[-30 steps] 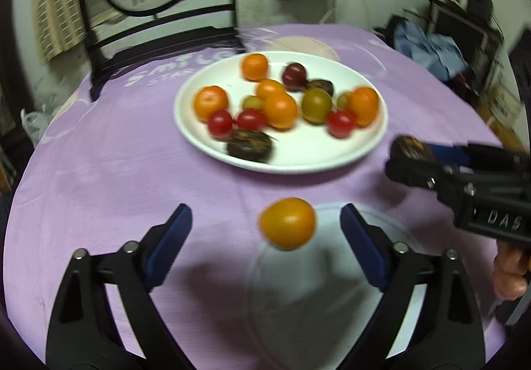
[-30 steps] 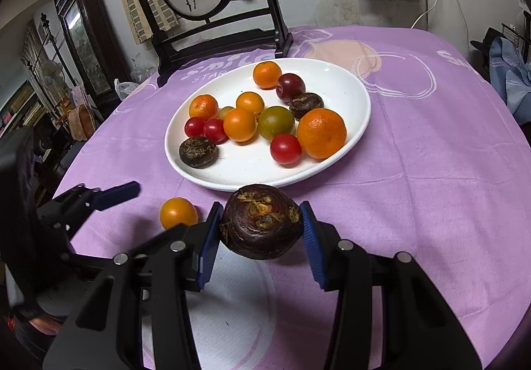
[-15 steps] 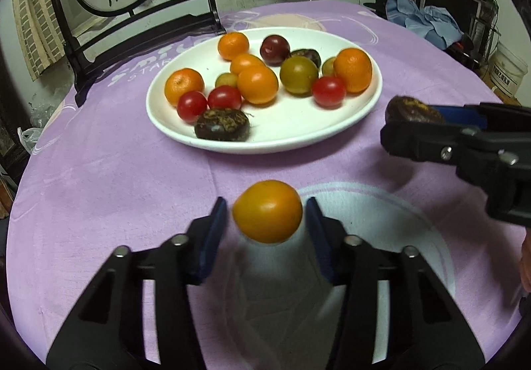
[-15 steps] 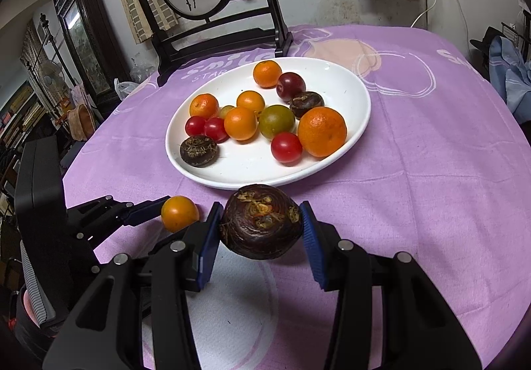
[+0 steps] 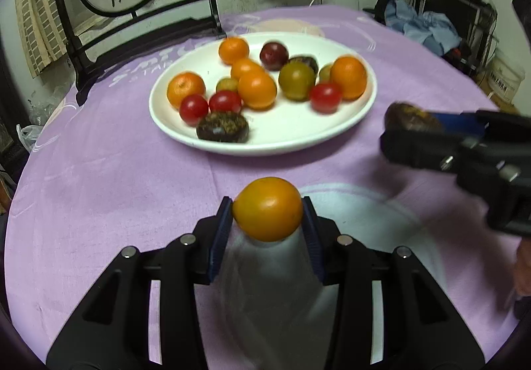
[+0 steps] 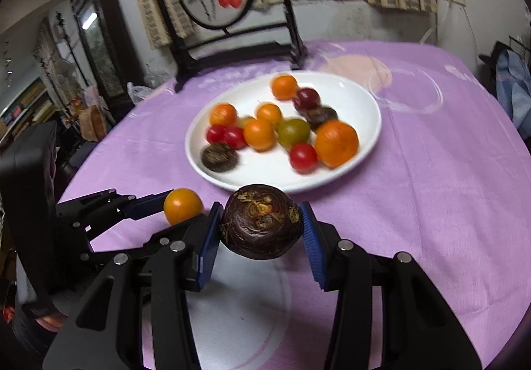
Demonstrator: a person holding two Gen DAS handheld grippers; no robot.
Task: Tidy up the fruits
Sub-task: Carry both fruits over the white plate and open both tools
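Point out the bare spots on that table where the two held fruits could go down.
Free: the purple cloth between the white plate and the claws, the cloth right of the plate, and the plate's bare near strip. Crowded: the plate's middle and far half, packed with fruit.

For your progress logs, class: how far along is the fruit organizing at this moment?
Done: nothing looks sorted yet; mixed fruit fills the white plate. In hand: left gripper, jaws closing, clamps the orange tomato; right gripper holds the dark round fruit. Left: placing both, then the plate's contents.
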